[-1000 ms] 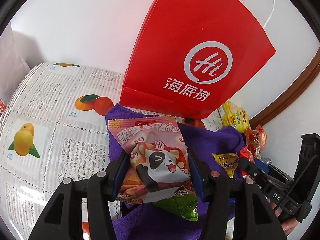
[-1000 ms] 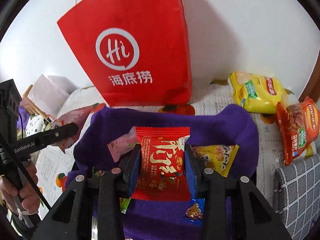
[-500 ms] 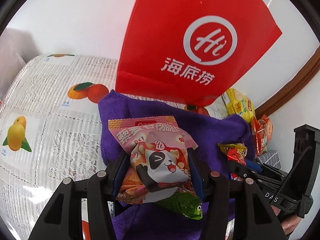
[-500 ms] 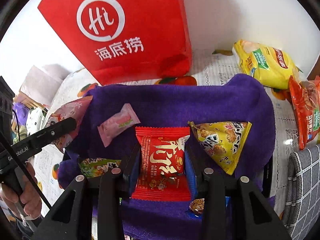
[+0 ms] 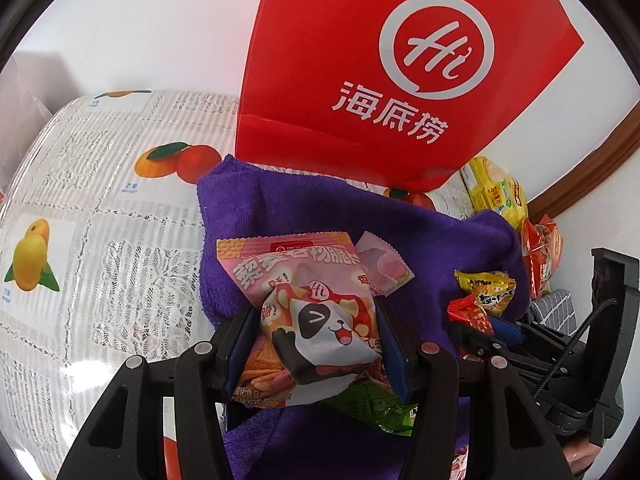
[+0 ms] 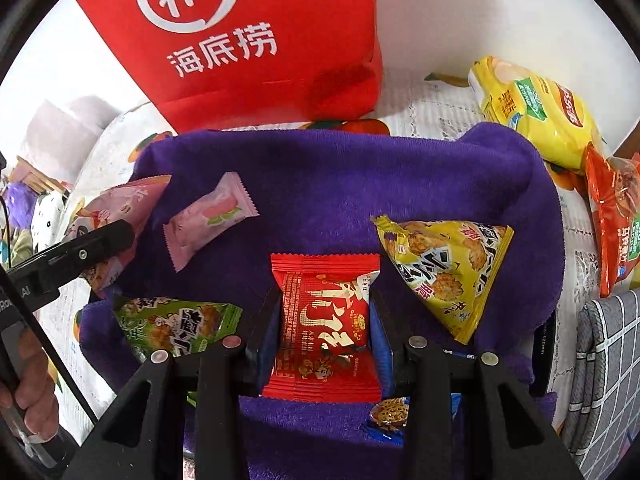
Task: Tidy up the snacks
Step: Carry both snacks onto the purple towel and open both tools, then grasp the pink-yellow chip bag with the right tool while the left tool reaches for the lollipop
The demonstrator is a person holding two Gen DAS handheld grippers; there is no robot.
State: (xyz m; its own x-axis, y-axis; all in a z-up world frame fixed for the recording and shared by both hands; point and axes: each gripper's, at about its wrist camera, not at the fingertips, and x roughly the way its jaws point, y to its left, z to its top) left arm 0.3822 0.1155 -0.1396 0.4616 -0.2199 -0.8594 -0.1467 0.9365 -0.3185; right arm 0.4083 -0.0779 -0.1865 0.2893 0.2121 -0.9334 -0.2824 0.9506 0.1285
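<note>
I am working two handheld tongs over a counter (image 5: pixel 100 208) covered in a lace cloth printed with fruit.

At the far left of my right-hand view, the left tongs (image 6: pixel 120 236) come in from the side, clamped on a pink panda snack bag (image 5: pixel 316 320), which hangs over the left edge of a purple towel (image 6: pixel 340 176) spread on the counter. In the left-hand view the blue pads press both sides of that puffy bag.

Moving right, a small pink candy packet (image 6: pixel 208 220) lies on the far left part of the towel, and a green snack packet (image 6: pixel 176 326) lies nearer me.

In the middle, the right tongs (image 6: pixel 326 320) are clamped on a red snack packet (image 6: pixel 324 320), held just above the towel's near centre. Behind the towel stands a red paper bag (image 6: pixel 256 40) against the white wall.

To the right, a yellow triangular packet (image 6: pixel 444 276) lies on the towel. Beyond the towel's right edge sit a yellow chip bag (image 6: pixel 536 116) and an orange snack bag (image 6: pixel 616 224).

I judge the step in hand to be carrying both packets toward a spot on the towel. The next move, I think, calls for lowering each packet onto bare purple cloth clear of its neighbours, then opening the tongs.
</note>
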